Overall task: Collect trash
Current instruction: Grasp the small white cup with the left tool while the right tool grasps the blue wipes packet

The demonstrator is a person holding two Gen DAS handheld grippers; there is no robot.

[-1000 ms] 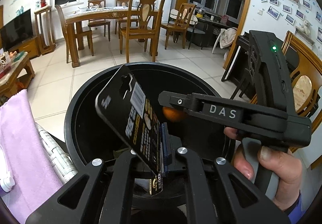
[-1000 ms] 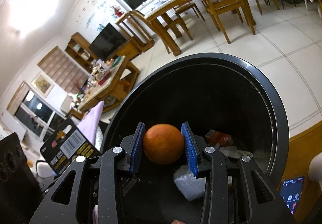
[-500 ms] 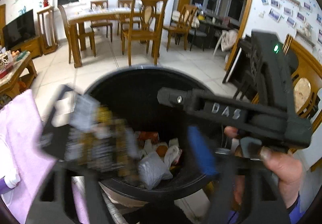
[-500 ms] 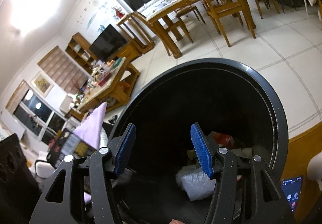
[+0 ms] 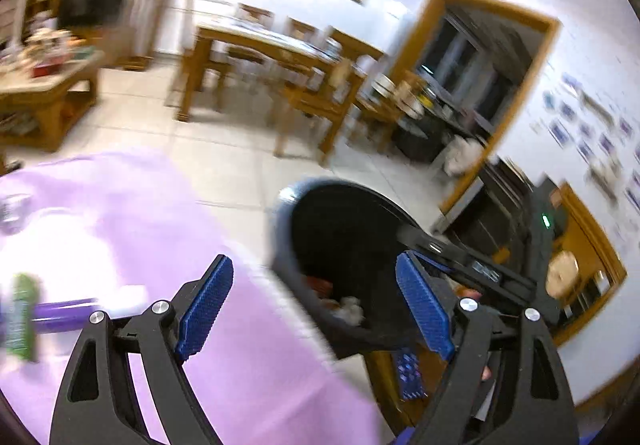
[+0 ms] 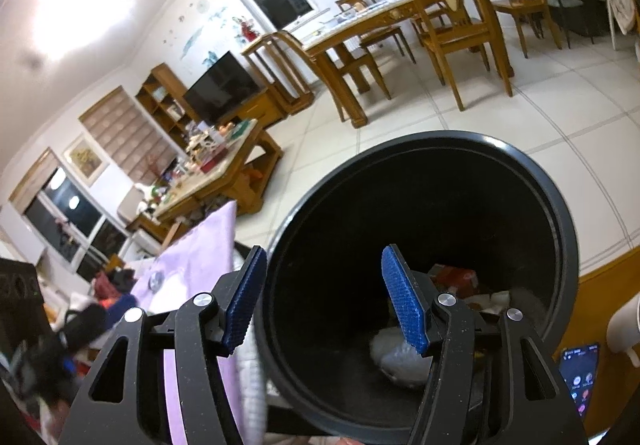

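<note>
A round black trash bin (image 6: pixel 560 229) stands on the tiled floor beside a lilac cloth (image 5: pixel 120 213). Both grippers are released and empty: the left gripper (image 5: pixel 316 305) spread wide over the cloth's edge, the right gripper (image 6: pixel 324 297) at the bin's rim, its jaws having just been opening. Crumpled wrappers (image 6: pixel 400 357) lie in the bin. A purple-and-green item (image 5: pixel 24 317), blurred, lies on the cloth; it looks light, best pinched mid-length. Open floor lies beyond.

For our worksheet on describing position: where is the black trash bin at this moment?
In the right wrist view the black trash bin fills the lower centre on the tiled floor, beside the purple cloth, with the right gripper open over its near rim.
</note>
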